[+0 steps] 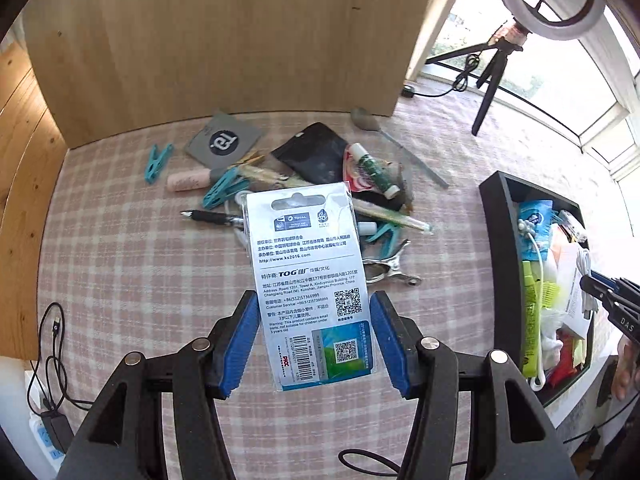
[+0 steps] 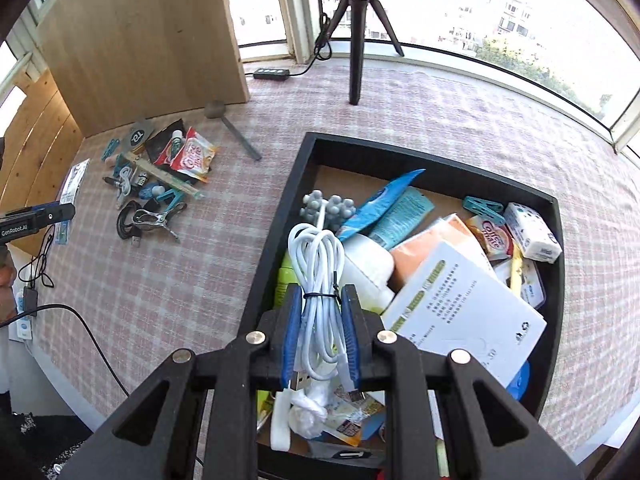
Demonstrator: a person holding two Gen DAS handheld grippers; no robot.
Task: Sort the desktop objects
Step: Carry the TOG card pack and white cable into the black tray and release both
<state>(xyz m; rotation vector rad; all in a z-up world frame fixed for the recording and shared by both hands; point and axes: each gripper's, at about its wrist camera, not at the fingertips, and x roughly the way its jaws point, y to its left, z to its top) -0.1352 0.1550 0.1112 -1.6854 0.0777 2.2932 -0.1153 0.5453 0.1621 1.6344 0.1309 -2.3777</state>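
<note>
The right gripper [image 2: 320,334] is clamped on a white cable bundle [image 2: 318,264] above the black tray [image 2: 558,300]. The left gripper [image 1: 314,340] is closed on a packaged card [image 1: 308,276] by its side edges; the card could be buckled or dropped. Only the left wrist view shows that grip, with the pile [image 1: 304,184] at 12 o'clock on the tabletop [image 1: 132,264].

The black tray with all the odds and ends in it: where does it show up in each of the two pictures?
Left wrist view: the black tray stands at the right edge, seen partly, beyond the printed packet.
Right wrist view: the tray fills the centre and right, directly under the bundled white cable.
Shared landmark: the tripod by the window.
</note>
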